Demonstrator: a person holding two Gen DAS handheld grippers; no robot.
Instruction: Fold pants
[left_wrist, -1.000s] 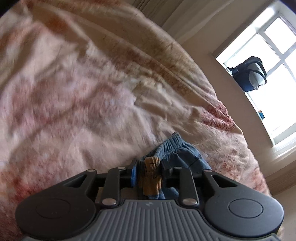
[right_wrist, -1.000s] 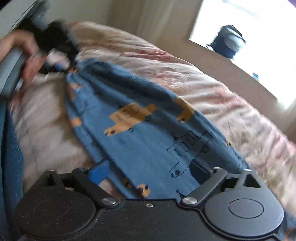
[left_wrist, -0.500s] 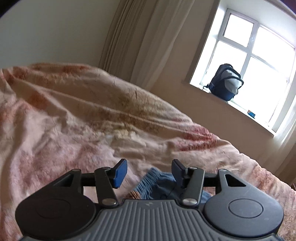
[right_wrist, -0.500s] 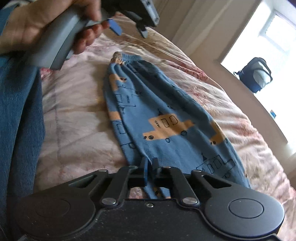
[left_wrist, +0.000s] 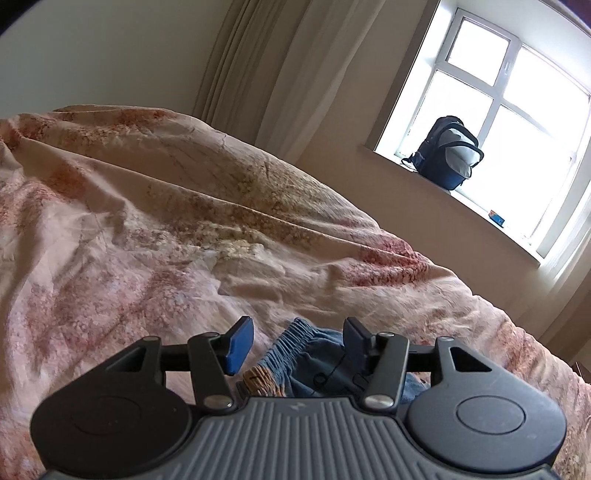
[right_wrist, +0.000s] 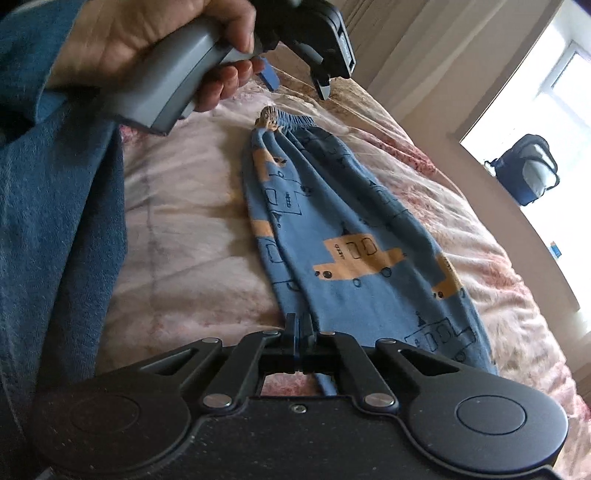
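The pants (right_wrist: 343, 236) lie lengthwise on the bed (right_wrist: 177, 221), near hem pinched in the closed right gripper (right_wrist: 300, 332), far waistband below the open, empty left gripper (right_wrist: 295, 79).

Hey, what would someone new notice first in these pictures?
Blue pants with orange truck prints lie stretched along the pink floral bedspread. The right claw is shut on their near end, while the left claw hangs open above the waistband. A backpack sits on the bright windowsill.
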